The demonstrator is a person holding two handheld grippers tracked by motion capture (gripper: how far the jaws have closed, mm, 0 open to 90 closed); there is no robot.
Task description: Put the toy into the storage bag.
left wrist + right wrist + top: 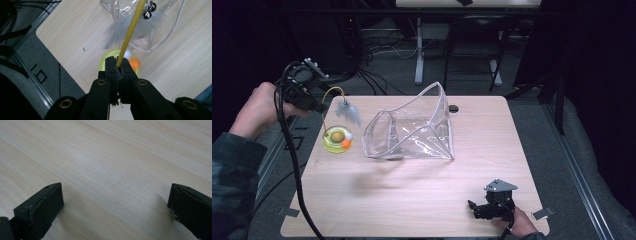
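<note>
The cat toy (pixel 338 136) sits near the left edge of the wooden table (pixel 412 200), a round yellow-green dish with a white ball (pixel 348 135) and an orange ball (pixel 345 144) in it, and a thin yellow wand (pixel 332 92) that arcs up from the dish and back down to a tuft of grey feathers (pixel 348 112) hanging above and just right of the dish. The largest thing on the table is a clear plastic bag (pixel 412 130), lying on its side just right of the toy with its open mouth propped up toward the far edge; the feathers hang close to its left end. In the left gripper view the yellow wand (pixel 130 32) runs up out of the jaws past the grey feathers (pixel 135 31) and two small metal bells (pixel 149 10), with the dish (pixel 107 58) and its orange ball (pixel 134 63) below and the clear bag (pixel 150 25) beyond. The left gripper (pixel 319 106), held up over the table's left edge, has its jaws pressed together on the wand, also seen in its own view (pixel 117 65). The right gripper (pixel 472 206) rests low at the near right corner of the table, well apart from the toy and bag; its jaws stand wide apart with bare wood (pixel 105 170) between them, gripping nothing (pixel 116 202).
</note>
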